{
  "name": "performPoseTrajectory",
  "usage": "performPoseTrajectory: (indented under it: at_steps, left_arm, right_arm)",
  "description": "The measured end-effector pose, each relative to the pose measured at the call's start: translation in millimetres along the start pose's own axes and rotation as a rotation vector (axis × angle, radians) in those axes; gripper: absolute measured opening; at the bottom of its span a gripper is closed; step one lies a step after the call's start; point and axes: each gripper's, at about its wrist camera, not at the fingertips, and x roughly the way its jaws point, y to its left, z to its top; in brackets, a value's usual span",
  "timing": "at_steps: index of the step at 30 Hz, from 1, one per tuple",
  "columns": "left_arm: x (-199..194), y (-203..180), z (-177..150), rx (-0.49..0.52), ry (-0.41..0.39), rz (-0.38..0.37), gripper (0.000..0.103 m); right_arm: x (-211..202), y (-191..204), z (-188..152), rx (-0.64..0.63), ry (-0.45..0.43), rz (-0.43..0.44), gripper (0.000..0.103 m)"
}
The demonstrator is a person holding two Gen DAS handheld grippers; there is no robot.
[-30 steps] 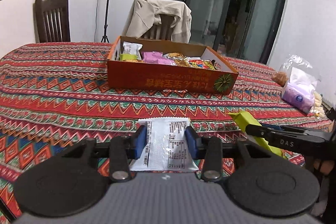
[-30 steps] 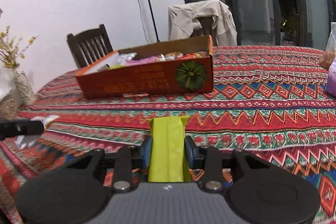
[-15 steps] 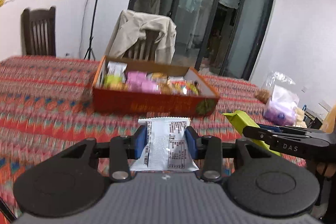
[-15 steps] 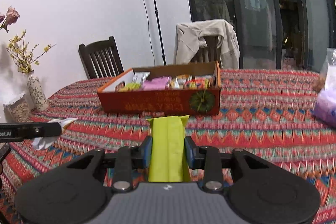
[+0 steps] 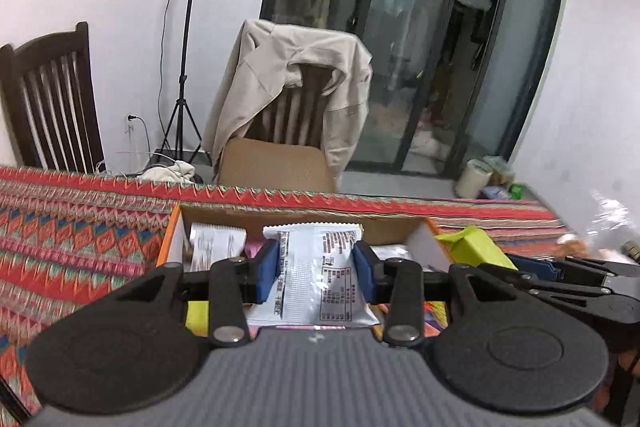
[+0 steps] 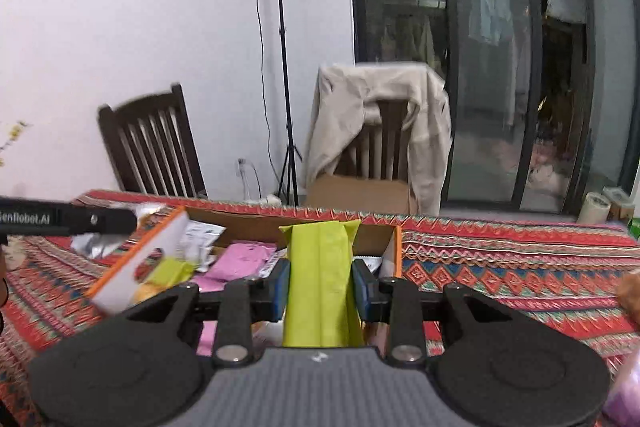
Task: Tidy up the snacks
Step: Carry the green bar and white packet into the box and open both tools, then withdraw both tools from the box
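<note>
My left gripper [image 5: 316,267] is shut on a white snack packet [image 5: 316,279] with black print, held above the open orange cardboard box [image 5: 170,239]. Inside the box lie another white packet [image 5: 216,247], pink packets and yellow-green ones. My right gripper [image 6: 320,281] is shut on a yellow-green packet [image 6: 320,279], also over the box [image 6: 394,247], near its right end. In the left wrist view the right gripper's fingers [image 5: 532,269] and its yellow-green packet [image 5: 472,247] show at the right. The left gripper's finger [image 6: 68,217] crosses the right wrist view's left edge.
The box sits on a table with a red patterned cloth [image 6: 500,259]. Behind the table stand a dark wooden chair [image 6: 152,147], a chair draped with a beige jacket [image 6: 380,123], a cardboard box [image 5: 276,167] and a light stand [image 6: 280,67]. A clear plastic bag [image 5: 608,219] lies at the right.
Both grippers, each holding its packet, have risen and moved forward from the near table area to over the orange box, which now lies directly below them.
</note>
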Motion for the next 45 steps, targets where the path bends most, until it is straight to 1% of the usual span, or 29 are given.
performPoseTrajectory:
  at_steps: [1,2,5,8,11,15,16,18,19,20,21,24,27,29,31,33,34,35,37,40,43,45]
  left_arm:
    - [18,1,4,-0.002,0.021,0.024,0.042]
    - [35,1,6,0.005,0.044,0.032,0.042]
    - [81,0,3,0.036,0.099,0.07,0.042]
    - [116,4,-4,0.038,0.142,0.094,0.042]
    - [135,15,-9,0.008,0.175,0.104,0.042]
    - [149,23,-12,-0.016,0.231,0.094,0.044]
    - [148,24,-11,-0.016,0.231,0.083,0.047]
    - [143,24,-9,-0.01,0.226,0.055,0.053]
    - [141,23,-7,-0.005,0.223,0.055,0.057]
    - [136,22,-5,0.002,0.216,0.063,0.058]
    - [131,21,-3,0.009,0.21,0.067,0.058]
    - [110,19,7,0.029,0.196,0.058,0.059]
    - [80,15,16,0.052,0.168,0.048,0.068]
    - [52,12,22,0.075,0.147,0.038,0.074]
    - [22,11,25,0.087,0.128,0.021,0.077]
    - [-16,12,24,0.1,0.108,0.006,0.083]
    - [-34,12,22,0.109,0.099,0.006,0.088]
    - [-54,12,21,0.12,0.088,0.009,0.09]
    - [-95,12,18,0.129,0.062,0.013,0.099]
    - [-153,10,8,0.123,0.023,0.003,0.103]
    - [-212,5,-9,0.121,-0.001,-0.018,0.103]
    - [-245,-1,-24,0.125,-0.015,-0.024,0.103]
  right_arm:
    - [21,-5,6,0.016,0.026,0.001,0.032]
    - [38,-7,10,0.03,0.049,0.0,0.032]
    - [92,-17,13,0.079,0.123,-0.01,0.032]
    - [136,-18,8,0.106,0.187,-0.027,0.032]
    - [164,-14,7,0.134,0.244,-0.024,0.033]
    - [179,-5,3,0.162,0.261,-0.013,0.036]
    - [180,-2,3,0.148,0.256,-0.014,0.037]
    - [178,0,5,0.134,0.241,-0.015,0.045]
    - [175,0,6,0.131,0.232,-0.016,0.053]
    - [170,-1,9,0.126,0.221,-0.019,0.056]
    - [166,-2,11,0.121,0.212,-0.023,0.056]
    - [150,-5,21,0.095,0.193,-0.041,0.056]
    - [127,-6,33,0.046,0.18,-0.062,0.059]
    - [107,-4,41,0.012,0.176,-0.07,0.062]
    - [82,-1,49,-0.023,0.169,-0.079,0.066]
    - [52,2,57,-0.051,0.15,-0.084,0.068]
    - [34,3,60,-0.062,0.139,-0.083,0.071]
    - [17,4,62,-0.068,0.127,-0.081,0.074]
    - [-16,7,64,-0.087,0.105,-0.085,0.077]
    - [-71,13,63,-0.118,0.063,-0.108,0.083]
    - [-126,22,55,-0.138,0.029,-0.12,0.088]
    - [-164,32,42,-0.154,0.016,-0.117,0.09]
